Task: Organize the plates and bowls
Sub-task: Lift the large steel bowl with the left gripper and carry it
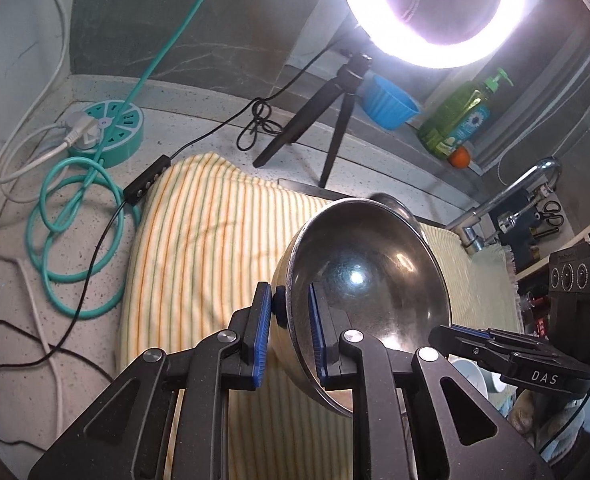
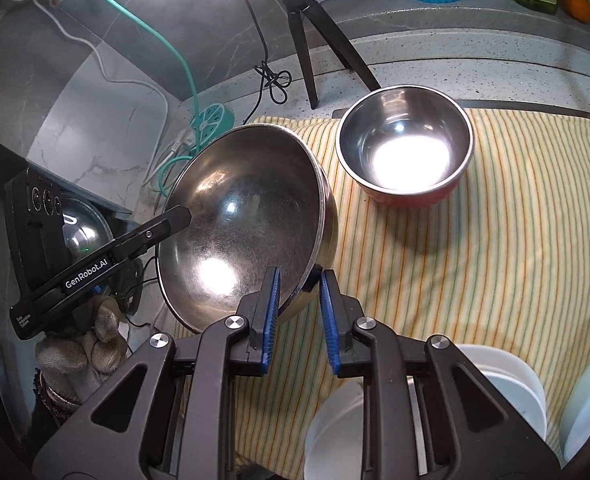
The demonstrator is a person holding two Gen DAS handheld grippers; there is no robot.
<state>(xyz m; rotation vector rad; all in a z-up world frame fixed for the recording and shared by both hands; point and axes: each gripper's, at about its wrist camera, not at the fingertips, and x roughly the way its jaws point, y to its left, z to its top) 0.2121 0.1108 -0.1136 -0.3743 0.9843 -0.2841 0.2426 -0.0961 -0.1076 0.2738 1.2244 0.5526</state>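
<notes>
A large steel bowl is held tilted above the striped towel. My left gripper is shut on its rim, one pad inside and one outside. My right gripper is also shut on the same bowl's opposite rim. In the right wrist view, the left gripper's fingers reach over the bowl's left rim. A smaller steel bowl with a red outside stands upright on the towel behind. White bowls lie near the front edge.
A ring light on a black tripod stands behind the towel. A teal power strip with coiled cables lies at the left. A blue cup, a green soap bottle and an orange sit on the ledge. A faucet is at the right.
</notes>
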